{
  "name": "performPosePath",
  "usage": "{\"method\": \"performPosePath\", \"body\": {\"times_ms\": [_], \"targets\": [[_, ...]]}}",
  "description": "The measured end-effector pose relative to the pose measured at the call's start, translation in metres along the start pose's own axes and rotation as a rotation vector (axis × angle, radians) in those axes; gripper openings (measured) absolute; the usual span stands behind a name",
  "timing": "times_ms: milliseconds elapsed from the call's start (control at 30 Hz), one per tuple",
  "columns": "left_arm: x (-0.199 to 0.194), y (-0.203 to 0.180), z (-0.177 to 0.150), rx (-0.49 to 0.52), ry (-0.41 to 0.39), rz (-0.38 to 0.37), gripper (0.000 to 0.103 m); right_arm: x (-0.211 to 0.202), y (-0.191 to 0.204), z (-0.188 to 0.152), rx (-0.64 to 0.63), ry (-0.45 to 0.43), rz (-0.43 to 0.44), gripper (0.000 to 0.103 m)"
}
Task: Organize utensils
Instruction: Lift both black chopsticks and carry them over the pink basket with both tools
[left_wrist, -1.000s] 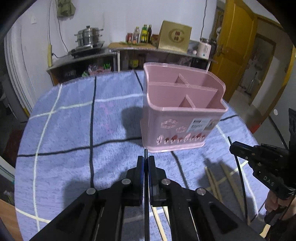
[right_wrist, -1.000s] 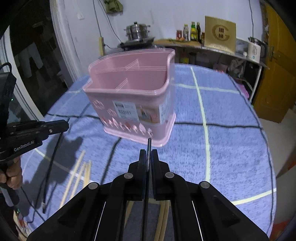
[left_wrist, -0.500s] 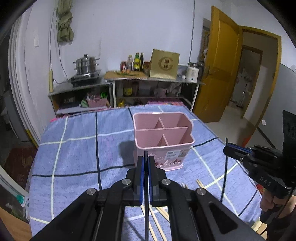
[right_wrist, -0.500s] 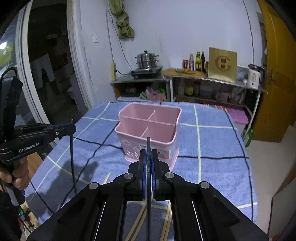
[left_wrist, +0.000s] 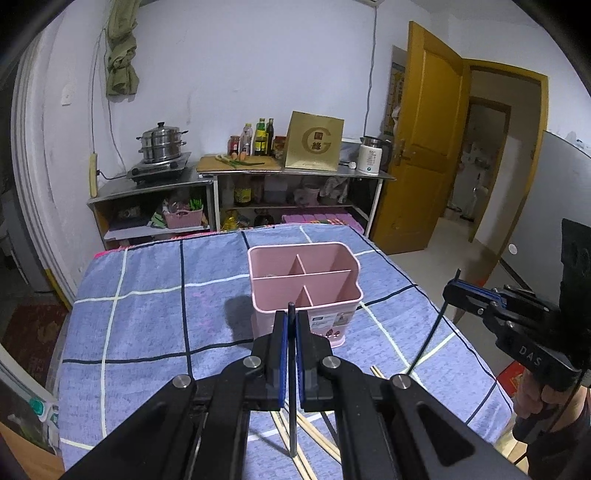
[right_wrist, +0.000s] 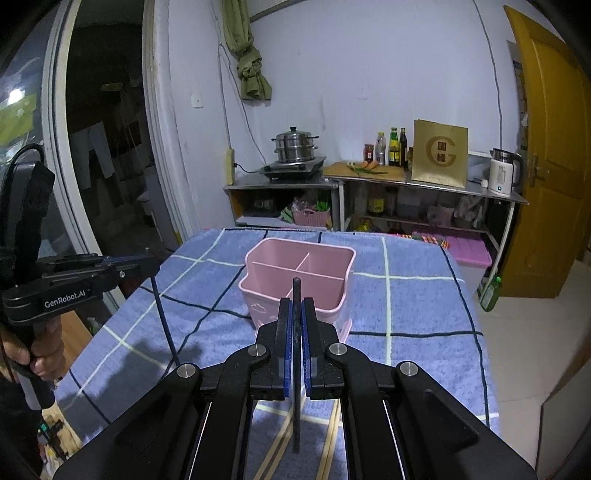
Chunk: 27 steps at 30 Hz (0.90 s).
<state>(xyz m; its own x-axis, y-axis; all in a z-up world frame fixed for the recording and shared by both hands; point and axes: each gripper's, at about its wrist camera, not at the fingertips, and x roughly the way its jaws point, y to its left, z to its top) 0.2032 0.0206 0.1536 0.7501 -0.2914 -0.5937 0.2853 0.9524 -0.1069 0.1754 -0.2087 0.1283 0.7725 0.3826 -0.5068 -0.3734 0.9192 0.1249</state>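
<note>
Blue checked cloth-covered table (left_wrist: 147, 332) under everything. Pink plastic four-compartment utensil caddy (left_wrist: 304, 291) upright near table middle, all visible compartments looking empty, so nothing sorted yet as far as visible. Left gripper (left_wrist: 291, 325) raised on the near side of the caddy, jaws clamped on a thin black chopstick (left_wrist: 291, 369), stick hanging vertical, tip pointing down above the cloth. Right gripper (right_wrist: 296, 314) likewise raised on the caddy's near side, jaws pinched on a second thin black chopstick (right_wrist: 296, 369), also vertical. Several pale wooden chopsticks (left_wrist: 314, 435) lying flat on the cloth on the near side of the caddy, below both grippers, well clear of the caddy wall. Judged progress: early, two black sticks lifted and ready for dropping in, none delivered. Left to do: both black sticks into a compartment, then the wooden ones off the cloth. No other utensil types visible.
</note>
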Motion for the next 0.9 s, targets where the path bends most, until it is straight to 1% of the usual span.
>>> {"method": "performPosePath", "body": {"times_ms": [167, 400, 600, 800, 900], "targets": [[-0.005, -0.007, 0.009, 0.012, -0.022, -0.005, 0.004, -0.003, -0.001, 0.006, -0.002, -0.014, 0.004, 0.004], [-0.005, -0.01, 0.035, 0.015, -0.039, -0.013, 0.004, 0.0, 0.004, 0.023, -0.015, -0.037, 0.013, 0.004], [-0.012, -0.008, 0.069, 0.006, -0.088, -0.015, 0.004, -0.006, 0.007, 0.053, -0.016, -0.098, 0.028, 0.004], [-0.019, 0.002, 0.106, -0.02, -0.147, -0.007, 0.004, -0.01, 0.01, 0.083, -0.009, -0.173, 0.041, 0.004], [-0.019, 0.007, 0.119, -0.029, -0.171, -0.004, 0.004, -0.008, 0.008, 0.094, 0.004, -0.204, 0.041, 0.004]]}}
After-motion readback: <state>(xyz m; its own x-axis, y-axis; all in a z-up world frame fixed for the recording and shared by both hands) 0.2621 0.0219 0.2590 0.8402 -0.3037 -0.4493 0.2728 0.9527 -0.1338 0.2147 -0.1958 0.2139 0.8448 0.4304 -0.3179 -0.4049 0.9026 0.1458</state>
